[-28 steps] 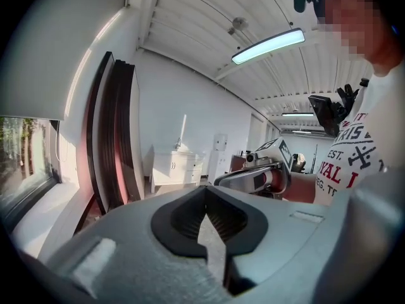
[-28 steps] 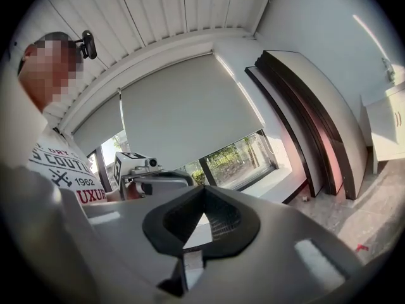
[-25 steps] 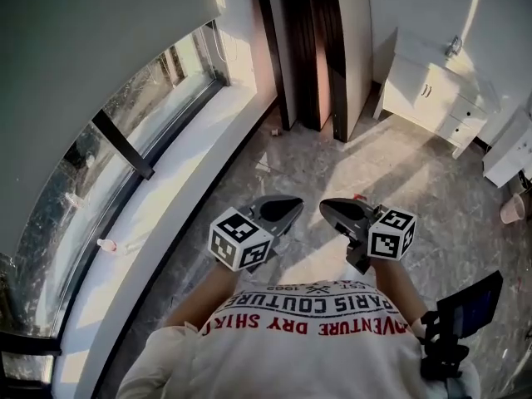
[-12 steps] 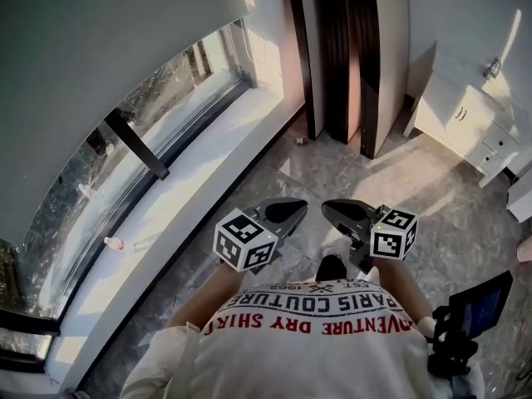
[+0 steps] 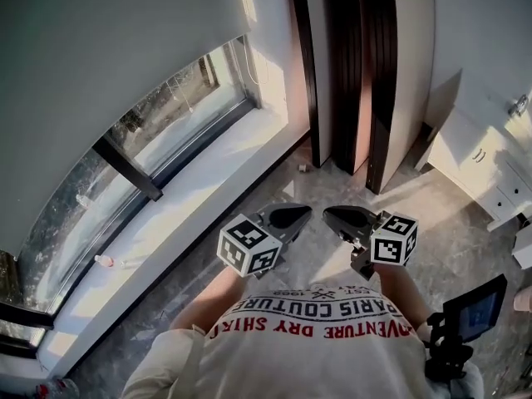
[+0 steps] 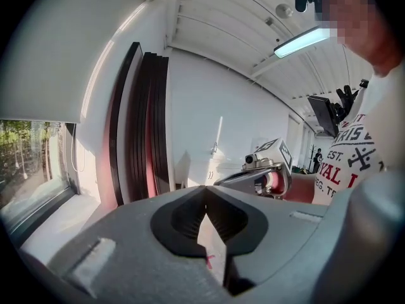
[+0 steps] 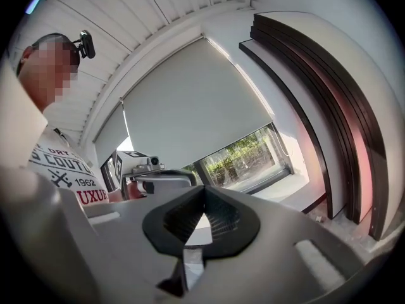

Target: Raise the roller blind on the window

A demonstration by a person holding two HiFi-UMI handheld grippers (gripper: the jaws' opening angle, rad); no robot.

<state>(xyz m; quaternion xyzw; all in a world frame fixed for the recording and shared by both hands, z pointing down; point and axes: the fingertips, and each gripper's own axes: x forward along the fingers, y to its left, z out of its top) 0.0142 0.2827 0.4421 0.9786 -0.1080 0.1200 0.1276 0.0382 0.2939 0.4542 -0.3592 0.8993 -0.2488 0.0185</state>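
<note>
Nearest, at the bottom centre of the head view, the left gripper (image 5: 293,217) and the right gripper (image 5: 339,217) were held side by side before the person's shirt (image 5: 324,322). They were a little apart and both pointed toward the top of the frame. The jaws of each were together, with nothing between them. To their left lay open grey floor (image 5: 204,256), free up to the white window sill (image 5: 195,185), which ran from the lower left to the upper centre. Beyond the sill stood the window (image 5: 174,115). The roller blind (image 5: 108,56) filled the upper left, well apart from both grippers. Its long lower edge followed the sill's direction and left a strip of glass uncovered under it. Compared with one second earlier, the dark panels (image 5: 349,65) looked larger, the white cabinet (image 5: 486,160) had slid to the right edge, and the grippers kept their pose.
</note>
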